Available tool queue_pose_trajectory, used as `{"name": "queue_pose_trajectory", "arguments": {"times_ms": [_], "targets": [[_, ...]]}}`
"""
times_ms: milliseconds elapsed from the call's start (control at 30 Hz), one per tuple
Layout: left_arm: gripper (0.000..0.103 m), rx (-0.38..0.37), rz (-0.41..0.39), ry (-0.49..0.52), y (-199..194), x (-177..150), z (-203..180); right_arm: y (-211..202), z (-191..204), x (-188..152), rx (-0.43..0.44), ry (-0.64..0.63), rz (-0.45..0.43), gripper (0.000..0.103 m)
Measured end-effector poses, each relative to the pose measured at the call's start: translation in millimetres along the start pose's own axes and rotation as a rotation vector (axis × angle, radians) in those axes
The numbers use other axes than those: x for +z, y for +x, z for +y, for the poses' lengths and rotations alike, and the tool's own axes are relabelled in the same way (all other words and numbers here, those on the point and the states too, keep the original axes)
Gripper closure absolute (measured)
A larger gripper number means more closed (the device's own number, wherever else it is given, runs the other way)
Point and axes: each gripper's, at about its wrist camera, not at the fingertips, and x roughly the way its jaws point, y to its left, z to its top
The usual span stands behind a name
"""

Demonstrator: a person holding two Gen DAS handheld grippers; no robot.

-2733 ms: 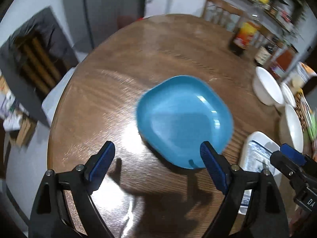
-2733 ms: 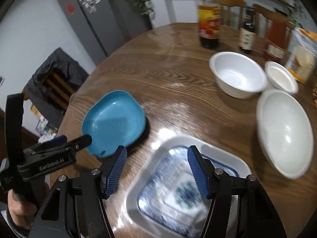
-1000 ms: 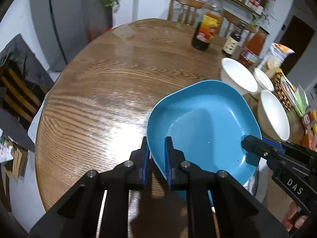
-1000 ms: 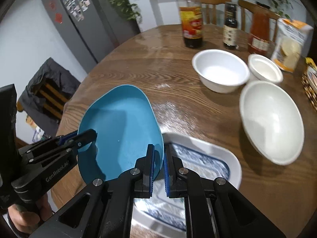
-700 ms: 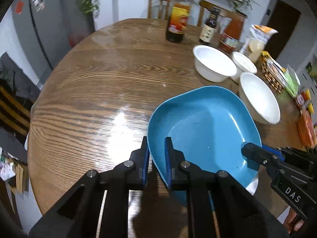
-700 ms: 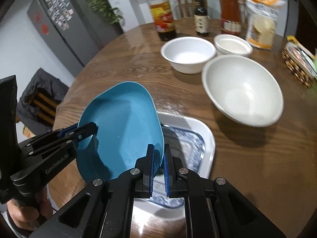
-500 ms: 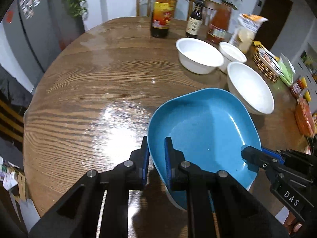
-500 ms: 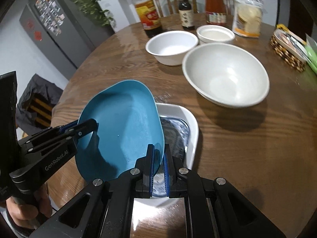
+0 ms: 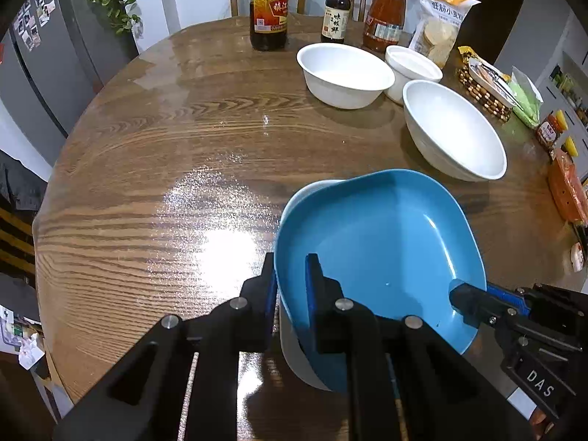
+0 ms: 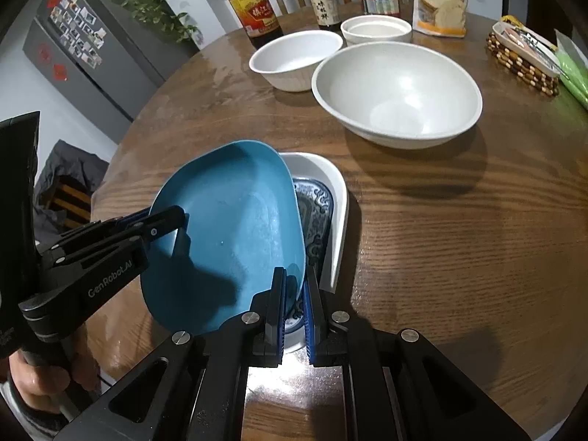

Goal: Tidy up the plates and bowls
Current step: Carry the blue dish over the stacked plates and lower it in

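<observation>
Blue plate (image 10: 235, 228) sits tilted over the white patterned dish (image 10: 327, 198) at the lower centre of the frame, its rim pinched at opposite sides by the left gripper (image 9: 290, 283) and right gripper (image 10: 295, 294). Bare wood table (image 9: 165, 169) spreads left; three white bowls (image 9: 454, 130) crowd the upper right.

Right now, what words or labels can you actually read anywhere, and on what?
"GenRobot.AI": on the left claw body.
"DAS": on the right claw body.
"低筋小麦粉": on the flour bag.
Bottle labels: Chinese characters, too small to read surely.
Fridge magnets: unreadable.
</observation>
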Motion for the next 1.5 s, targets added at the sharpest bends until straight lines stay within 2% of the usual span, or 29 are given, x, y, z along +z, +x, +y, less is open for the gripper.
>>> {"name": "queue_pose_trajectory", "arguments": {"times_ms": [567, 1500], "targets": [[0.088, 0.014, 0.032, 0.039, 15, 3, 0, 14, 5, -3, -0.016, 0.000, 0.041, 0.092], [0.085, 0.032, 0.036, 0.098, 24, 7, -2, 18, 9, -4, -0.051, 0.000, 0.030, 0.091]]}}
